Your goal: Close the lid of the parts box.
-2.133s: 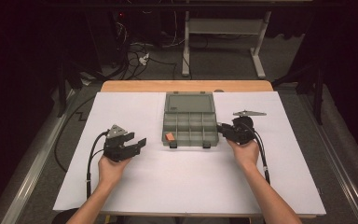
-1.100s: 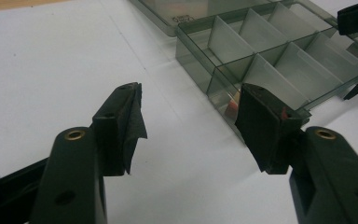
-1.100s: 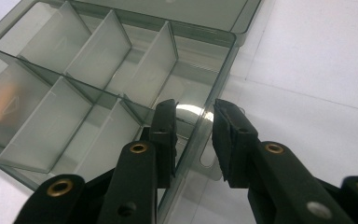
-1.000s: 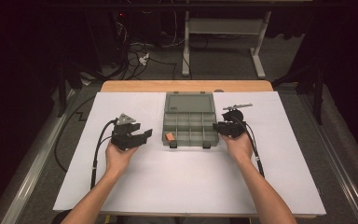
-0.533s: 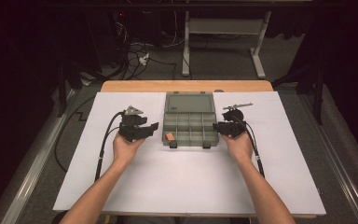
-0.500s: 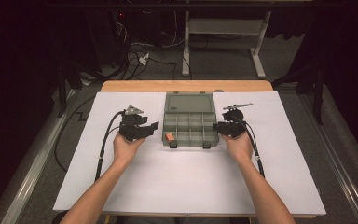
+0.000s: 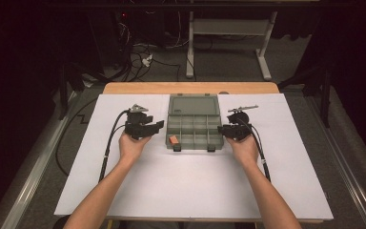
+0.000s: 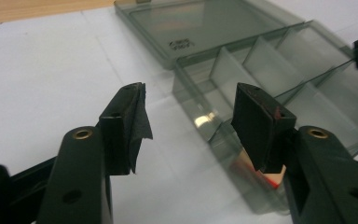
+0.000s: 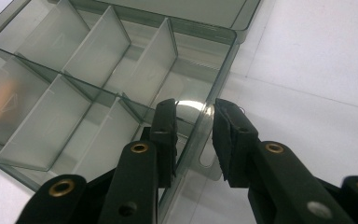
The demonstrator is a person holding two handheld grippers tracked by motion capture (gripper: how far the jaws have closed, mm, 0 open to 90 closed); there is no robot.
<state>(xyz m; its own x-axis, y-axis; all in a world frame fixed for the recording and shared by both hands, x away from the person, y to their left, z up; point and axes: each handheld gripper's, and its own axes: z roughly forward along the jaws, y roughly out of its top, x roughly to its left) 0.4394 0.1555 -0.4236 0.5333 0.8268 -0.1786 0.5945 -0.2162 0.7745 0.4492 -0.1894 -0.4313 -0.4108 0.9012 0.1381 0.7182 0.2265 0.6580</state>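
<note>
A clear grey organiser box [image 7: 194, 130] lies mid-table with its lid [image 7: 193, 104] folded flat behind it. A small red-orange piece [image 7: 173, 140] sits in its front left compartment, also seen as the piece [image 8: 272, 178] low behind one jaw. My left gripper [image 7: 159, 126] is at the box's left side. Its jaws have just been closing and stand open, with the box's left wall [image 8: 204, 125] between them and untouched. My right gripper [image 7: 222, 129] straddles the right wall [image 9: 204, 122], with a gap visible at the pads [image 9: 167, 133].
White paper [image 7: 190, 186] covers the table, with a strip of wooden edge [image 7: 190, 88] at the back. A black cable [image 7: 108, 148] trails from the left gripper toward the front left. Beyond the table are floor cables and a desk frame [image 7: 228, 33].
The left hand has carried its gripper rightwards up to the box's left side. The right hand and the box have stayed where they were.
</note>
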